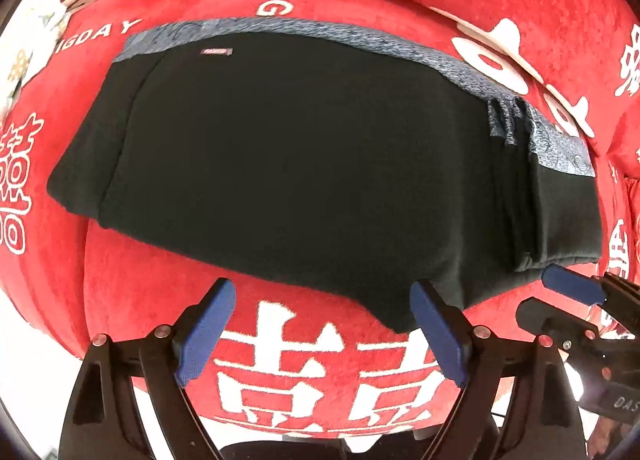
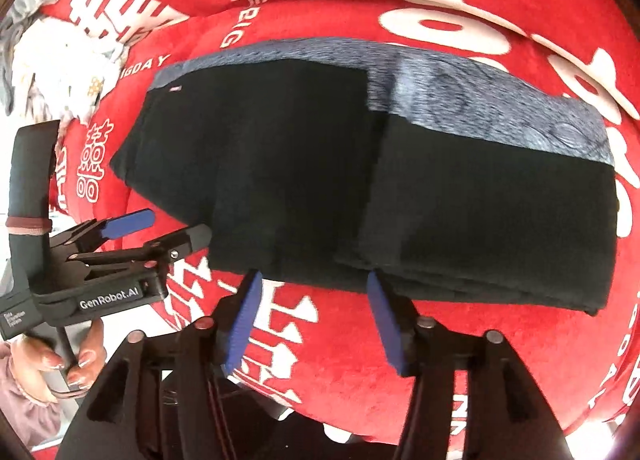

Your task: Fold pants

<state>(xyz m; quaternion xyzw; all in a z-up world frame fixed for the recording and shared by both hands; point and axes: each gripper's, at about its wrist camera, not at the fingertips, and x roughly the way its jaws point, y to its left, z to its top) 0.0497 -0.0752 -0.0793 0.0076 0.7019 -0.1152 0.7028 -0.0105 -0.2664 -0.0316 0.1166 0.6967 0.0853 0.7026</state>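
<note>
Surface: a red plush blanket (image 1: 332, 364) printed with large white characters and Latin lettering ("BIGDAY" can be read in part) covers the whole working area. It lies in soft rolls and ridges, one long ridge running across the top of both views. At the upper left edge a white and grey cloth (image 2: 68, 56) with a small floral print lies bunched on the blanket. Of the room nothing more can be made out; the lens rim is dark.

No container shows in either view.

Pants (image 1: 288, 164): black, folded into a compact block, lying flat on the blanket in the middle of both views. A grey patterned waistband (image 1: 360, 40) runs along the far edge. A small pink label (image 1: 216, 51) sits near the far left corner. At the right end several layers are stacked, and their folded edges show along the near side.

Left gripper (image 1: 324, 330): blue pads wide apart, with nothing between them; it hangs over the near edge of the pants, and the right pad overlaps that edge in the view. A hand (image 2: 60, 364) with painted nails grips its handle, a pink sleeve (image 2: 24, 400) behind it.

Right gripper (image 2: 312, 320): pads apart and empty, just short of the near edge of the pants.
</note>
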